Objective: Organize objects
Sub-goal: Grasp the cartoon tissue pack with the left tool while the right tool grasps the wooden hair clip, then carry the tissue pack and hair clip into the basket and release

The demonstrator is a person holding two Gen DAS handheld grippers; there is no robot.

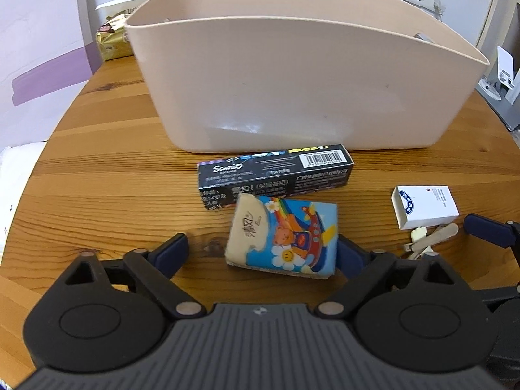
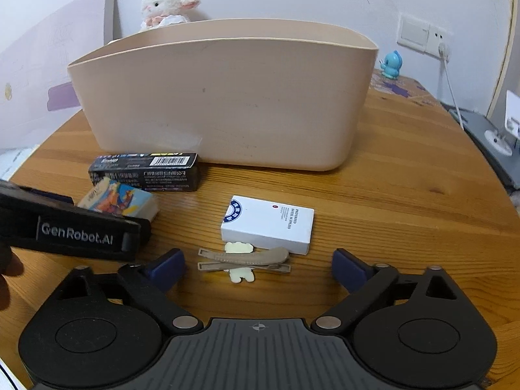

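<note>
- The left tool [image 1: 261,248] is spread wide; its right finger touches, or all but touches, the right edge of the tissue pack [image 1: 283,235], while the left finger stands apart from it. Whether that edge is truly in contact is hard to tell, as the pack hides the pad.
- The tissue pack lies flat on the wooden surface [image 1: 97,175], its long axis running away from the tool, slightly tilted.
- Just beyond it the black box [image 1: 274,175] lies on its long side, running left to right, one corner touching the pack.
- The right tool [image 2: 258,268] is also wide open and holds nothing; the hair clips [image 2: 243,260] lie between its fingertips, long axes left to right.
- The white box [image 2: 269,224] lies flat just behind the clips.
- The beige bin [image 2: 224,97] stands upright behind everything, near the black box.
</note>
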